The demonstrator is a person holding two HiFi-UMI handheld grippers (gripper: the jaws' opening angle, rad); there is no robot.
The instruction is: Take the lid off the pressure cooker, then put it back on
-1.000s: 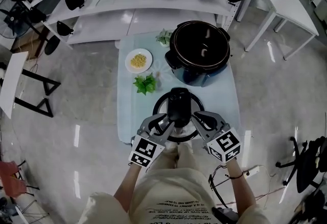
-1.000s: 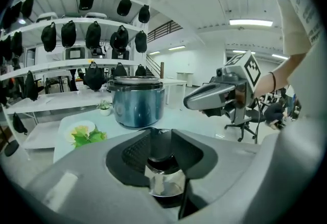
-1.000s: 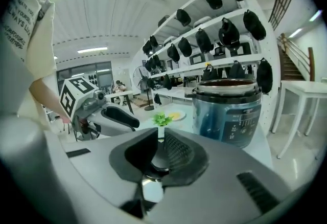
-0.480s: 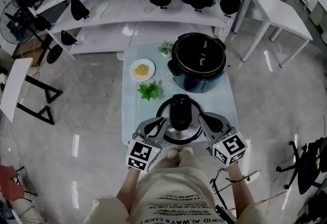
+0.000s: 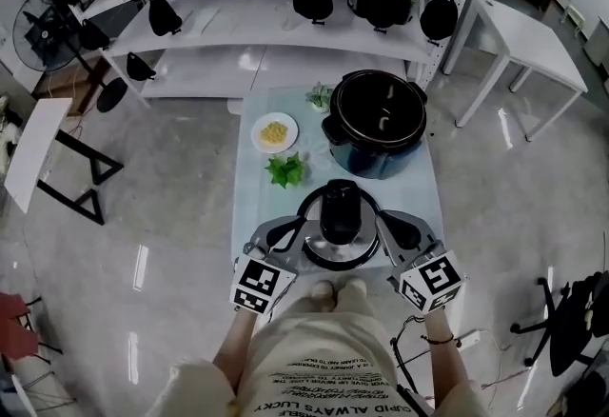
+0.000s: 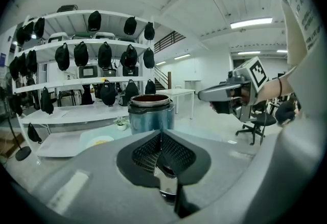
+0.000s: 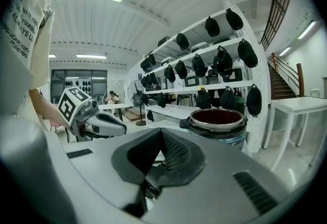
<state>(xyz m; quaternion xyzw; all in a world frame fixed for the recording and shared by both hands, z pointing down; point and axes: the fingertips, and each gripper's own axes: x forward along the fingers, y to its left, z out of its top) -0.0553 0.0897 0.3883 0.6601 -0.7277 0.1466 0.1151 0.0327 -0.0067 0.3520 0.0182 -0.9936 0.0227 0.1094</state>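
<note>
Between your left gripper's (image 6: 162, 162) pads a strip of the lid's (image 5: 339, 254) shiny rim is showing. The jaws have just been closing and are now clamping on it from the lid's left side. Your right gripper (image 5: 381, 229) is doing the same on the opposite side, its jaws pressing together on the rim. From the head view the two grippers are angling inward toward each other, marker cubes nearest your body, with the lid's black knob standing upright between them.

You are holding the lid over the near end of the pale blue table (image 5: 257, 208), just in front of your torso. It is sitting level, not tilting to either side.

Farther out, the cooker (image 5: 373, 161) is standing open at the far right part of the table, apart from the lid, its dark inner pot showing. To its left a plate (image 5: 291, 131) is carrying something yellow, and a bunch of greens (image 5: 285, 169) is lying between the plate and the lid. A small plant (image 5: 319, 99) is sitting at the far edge beside the cooker.

Beyond the table, white shelves (image 5: 247, 25) are holding a row of black bags, and a white side table (image 5: 533, 39) is standing off to the right.
</note>
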